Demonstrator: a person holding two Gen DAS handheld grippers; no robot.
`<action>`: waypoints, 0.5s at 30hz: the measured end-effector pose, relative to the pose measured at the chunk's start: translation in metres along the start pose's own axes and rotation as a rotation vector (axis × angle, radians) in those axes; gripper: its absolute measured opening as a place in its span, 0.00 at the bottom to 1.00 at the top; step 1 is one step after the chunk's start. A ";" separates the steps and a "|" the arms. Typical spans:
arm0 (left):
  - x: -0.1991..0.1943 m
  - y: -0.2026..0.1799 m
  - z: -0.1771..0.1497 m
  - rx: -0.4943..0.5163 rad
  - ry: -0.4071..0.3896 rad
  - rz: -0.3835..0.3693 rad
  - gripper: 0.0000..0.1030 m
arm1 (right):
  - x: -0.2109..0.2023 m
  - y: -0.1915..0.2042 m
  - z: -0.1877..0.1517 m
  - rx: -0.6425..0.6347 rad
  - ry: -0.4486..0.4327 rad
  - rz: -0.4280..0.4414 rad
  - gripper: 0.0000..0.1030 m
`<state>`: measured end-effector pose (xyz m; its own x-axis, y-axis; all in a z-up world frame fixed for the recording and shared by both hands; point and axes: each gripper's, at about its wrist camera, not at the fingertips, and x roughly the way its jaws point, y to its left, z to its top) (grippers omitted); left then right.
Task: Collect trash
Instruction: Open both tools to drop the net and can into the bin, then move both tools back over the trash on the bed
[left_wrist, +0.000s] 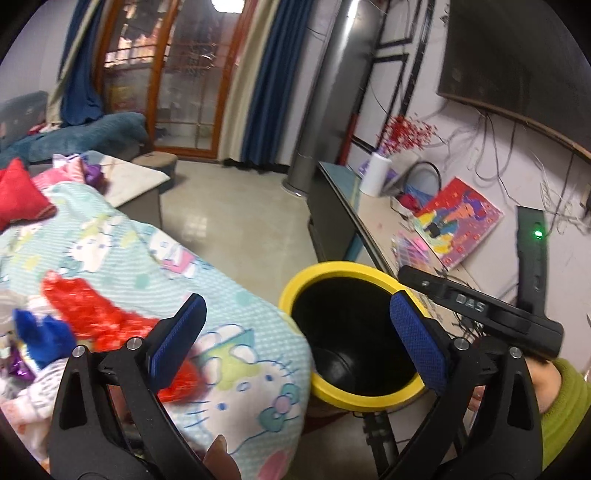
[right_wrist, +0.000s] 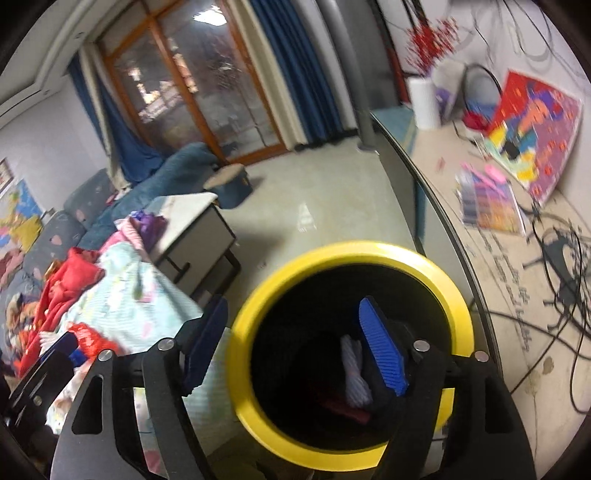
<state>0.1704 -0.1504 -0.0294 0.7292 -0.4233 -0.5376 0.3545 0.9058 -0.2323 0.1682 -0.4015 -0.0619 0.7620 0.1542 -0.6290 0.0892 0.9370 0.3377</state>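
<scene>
Yellow-rimmed and black inside, the trash bin (right_wrist: 351, 354) stands on the floor between the blanket-covered bed (left_wrist: 122, 258) and the cabinet worktop (right_wrist: 517, 295); it looks like light, rigid plastic, best held by its rim. Beside the bin on the bed lies red crinkly trash (left_wrist: 92, 314), probably feather-light and soft, to pinch at a bunched edge. Both the left hand-held gripper (left_wrist: 299, 343) and right hand-held gripper (right_wrist: 295, 347) hover over the bin, jaws spread, holding nothing.
</scene>
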 end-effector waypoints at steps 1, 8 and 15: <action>-0.004 0.003 0.001 -0.007 -0.011 0.010 0.89 | -0.005 0.008 0.001 -0.022 -0.015 0.011 0.71; -0.036 0.025 0.002 -0.043 -0.083 0.076 0.89 | -0.026 0.049 -0.002 -0.140 -0.072 0.076 0.75; -0.058 0.048 -0.002 -0.091 -0.121 0.119 0.89 | -0.041 0.079 -0.009 -0.222 -0.106 0.116 0.77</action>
<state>0.1434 -0.0826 -0.0110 0.8301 -0.3076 -0.4652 0.2111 0.9454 -0.2484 0.1379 -0.3314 -0.0156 0.8228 0.2416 -0.5144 -0.1362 0.9626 0.2342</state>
